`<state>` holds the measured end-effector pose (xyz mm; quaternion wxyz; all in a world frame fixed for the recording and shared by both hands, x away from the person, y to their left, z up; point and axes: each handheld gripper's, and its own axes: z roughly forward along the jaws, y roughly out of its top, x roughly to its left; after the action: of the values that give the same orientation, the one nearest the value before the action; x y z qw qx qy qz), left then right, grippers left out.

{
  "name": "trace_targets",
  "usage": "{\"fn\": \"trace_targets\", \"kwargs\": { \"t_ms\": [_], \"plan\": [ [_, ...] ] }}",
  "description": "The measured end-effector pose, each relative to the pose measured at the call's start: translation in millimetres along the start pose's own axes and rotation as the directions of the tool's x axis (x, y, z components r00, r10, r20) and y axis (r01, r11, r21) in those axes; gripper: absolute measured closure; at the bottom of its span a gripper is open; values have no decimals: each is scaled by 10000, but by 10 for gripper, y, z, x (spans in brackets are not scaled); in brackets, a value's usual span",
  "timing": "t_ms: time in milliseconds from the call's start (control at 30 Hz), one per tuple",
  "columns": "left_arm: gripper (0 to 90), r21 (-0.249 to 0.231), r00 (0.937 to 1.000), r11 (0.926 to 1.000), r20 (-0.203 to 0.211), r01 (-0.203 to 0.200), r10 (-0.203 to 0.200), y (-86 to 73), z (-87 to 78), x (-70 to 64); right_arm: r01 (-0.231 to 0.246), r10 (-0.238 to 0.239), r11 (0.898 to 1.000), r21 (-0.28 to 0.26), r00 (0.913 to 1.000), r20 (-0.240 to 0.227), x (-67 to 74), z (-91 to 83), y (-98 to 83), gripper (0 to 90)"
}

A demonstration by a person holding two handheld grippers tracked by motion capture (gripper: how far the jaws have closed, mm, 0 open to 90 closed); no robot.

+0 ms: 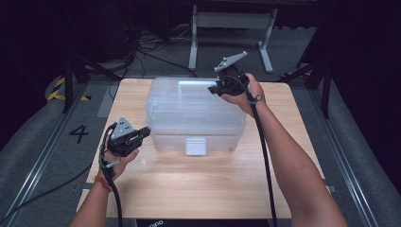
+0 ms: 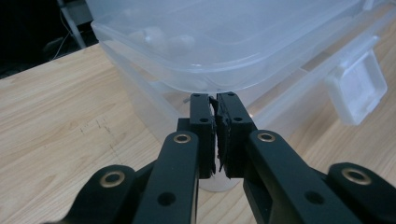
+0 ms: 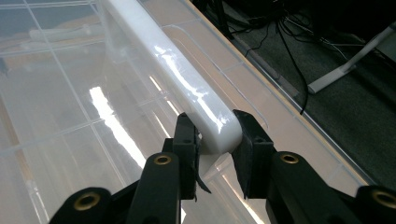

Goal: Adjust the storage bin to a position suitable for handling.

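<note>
A clear plastic storage box (image 1: 194, 113) stands on the wooden tabletop (image 1: 198, 184), set toward the far edge and roughly centred between the left and right edges, lid on. A white latch (image 1: 195, 146) sits at the middle of its near wall. A white handle (image 3: 177, 79) runs along the top of the lid. The right gripper (image 1: 222, 87), held in the person's right hand (image 1: 246, 94), is at the box's far right corner region, over the lid; in the right gripper view its jaws are clamped on the end of the handle, one pad to each side and pressing on it. The left gripper (image 1: 142, 134), held in the left hand (image 1: 118, 153), is just off the near left corner of the box, above the tabletop. In the left gripper view its jaws are brought together, pad against pad, with nothing between them, and the box's corner lies just beyond the tips; whether the tips touch the wall is hard to judge from this angle. Pale rounded items (image 2: 163, 39) show faintly through the lid there, too blurred to identify. Cables trail over the grey floor (image 1: 47, 142) beyond the table.
</note>
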<state>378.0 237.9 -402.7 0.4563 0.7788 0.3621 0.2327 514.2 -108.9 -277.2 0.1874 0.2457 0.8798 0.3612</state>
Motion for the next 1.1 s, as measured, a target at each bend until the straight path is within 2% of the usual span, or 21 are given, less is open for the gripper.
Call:
{"fn": "trace_targets", "kwargs": {
  "t_ms": [200,433,467,567,667,700,733,800,833,967,1000,1100],
  "plan": [
    [862,-108,10000,9999,-23,77,-77,-1,35,9,-139,142,9996,-239,9998,115,-6,-40,-31,702],
    [863,-177,9999,9998,-42,93,-94,10,31,9,-296,317,9976,-633,9990,324,-41,-208,-185,651],
    [862,-178,9999,9998,-44,94,-95,11,31,9,-353,381,9962,-793,9987,348,-51,-261,-231,631],
    [862,-139,10000,9999,-50,69,-69,15,32,5,-204,253,9972,-724,9974,673,-52,-360,-310,606],
    [863,-130,10000,9999,-5,27,-27,25,28,16,-331,406,9937,-1075,9968,690,-78,-530,-403,585],
    [865,-130,10000,9999,-5,27,-27,25,28,16,-331,406,9937,-1075,9968,690,-78,-530,-403,585],
    [866,-122,10000,9999,-13,8,-8,35,23,22,-425,530,9902,-1333,9957,765,-106,-667,-485,559],
    [866,-120,10000,9999,-54,-27,26,64,12,25,-496,606,9887,-1418,9954,743,-113,-716,-523,542],
    [866,-76,9999,9999,-73,-80,80,100,1,21,-450,577,9881,-1470,9949,832,-119,-800,-603,502],
    [865,-106,9998,9998,-106,-158,157,154,-15,26,-265,420,9889,-1462,9937,1043,-101,-909,-731,454],
    [864,-92,9997,9998,-146,-177,176,172,-23,29,-287,474,9872,-1566,9920,1174,-94,-965,-822,434],
    [864,-97,9994,9995,-196,-287,286,228,-37,34,-390,606,9839,-1743,9909,1205,-96,-1012,-915,408]
  ]
}}
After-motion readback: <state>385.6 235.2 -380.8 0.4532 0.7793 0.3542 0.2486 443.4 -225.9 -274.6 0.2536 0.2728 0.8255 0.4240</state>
